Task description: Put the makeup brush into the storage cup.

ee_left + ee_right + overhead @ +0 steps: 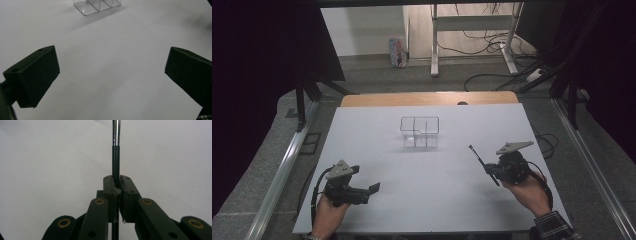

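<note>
Pen [477,157]: a slim black stick with a silver metal section farther up, pinched in the right gripper [490,171] at the right side of the white table [427,200]. In the right gripper view the pen [115,157] runs straight up the middle of the picture, its black barrel clamped between the two pads, which press on it from either side; the jaws stand nearly together with the barrel alone keeping them apart. The barrel passes down through the grip and comes out again below the pads, so the grip sits partway along the pen rather than at an end. The silver part lies well beyond the fingertips, clear of them. From the high view the pen slants up and to the left out of the gripper, its far tip above the table surface, pointing roughly toward the clear tray [419,132] near the middle of the table but well apart from it. The left gripper [373,191] rests low at the near left of the table, its fingers [35,75] spread wide with nothing between them, bare table showing in the gap; the tray [97,6] sits farther off ahead of them.
</note>
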Tool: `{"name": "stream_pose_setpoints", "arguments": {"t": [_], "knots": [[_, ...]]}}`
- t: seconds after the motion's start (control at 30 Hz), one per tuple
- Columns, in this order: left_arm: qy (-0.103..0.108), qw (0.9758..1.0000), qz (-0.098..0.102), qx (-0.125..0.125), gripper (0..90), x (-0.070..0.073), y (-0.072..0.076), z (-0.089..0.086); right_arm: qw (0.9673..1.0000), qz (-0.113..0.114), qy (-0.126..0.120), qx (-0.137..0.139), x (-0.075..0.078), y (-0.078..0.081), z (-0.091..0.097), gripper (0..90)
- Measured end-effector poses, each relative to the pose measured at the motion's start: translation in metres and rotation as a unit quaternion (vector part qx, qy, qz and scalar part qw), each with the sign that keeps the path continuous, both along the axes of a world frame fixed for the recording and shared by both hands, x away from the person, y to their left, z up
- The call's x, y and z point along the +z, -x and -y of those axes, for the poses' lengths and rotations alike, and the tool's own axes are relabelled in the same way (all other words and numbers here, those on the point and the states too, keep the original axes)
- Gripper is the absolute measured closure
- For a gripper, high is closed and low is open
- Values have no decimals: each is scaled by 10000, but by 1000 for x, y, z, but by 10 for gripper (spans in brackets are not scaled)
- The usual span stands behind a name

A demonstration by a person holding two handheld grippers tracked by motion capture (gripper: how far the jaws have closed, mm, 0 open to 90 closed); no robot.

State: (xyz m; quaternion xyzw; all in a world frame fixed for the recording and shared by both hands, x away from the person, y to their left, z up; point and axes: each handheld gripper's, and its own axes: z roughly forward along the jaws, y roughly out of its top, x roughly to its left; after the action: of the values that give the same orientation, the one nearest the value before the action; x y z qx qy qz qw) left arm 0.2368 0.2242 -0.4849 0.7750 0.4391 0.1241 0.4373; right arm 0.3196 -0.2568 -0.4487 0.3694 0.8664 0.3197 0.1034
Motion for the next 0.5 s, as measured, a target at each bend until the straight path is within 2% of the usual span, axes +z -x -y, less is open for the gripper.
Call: {"name": "stream_pose_setpoints", "arguments": {"t": [0.2,0.3,0.5], "knots": [[412,9991,-3,-113,0,5,-9,7,9993,132,-353,35,5,3,-3,832],[697,9972,-9,-265,0,7,-14,12,9982,212,-559,35,8,5,-5,832],[1034,9931,-38,-556,0,7,-23,24,9973,278,-667,85,9,7,-9,832]]}}
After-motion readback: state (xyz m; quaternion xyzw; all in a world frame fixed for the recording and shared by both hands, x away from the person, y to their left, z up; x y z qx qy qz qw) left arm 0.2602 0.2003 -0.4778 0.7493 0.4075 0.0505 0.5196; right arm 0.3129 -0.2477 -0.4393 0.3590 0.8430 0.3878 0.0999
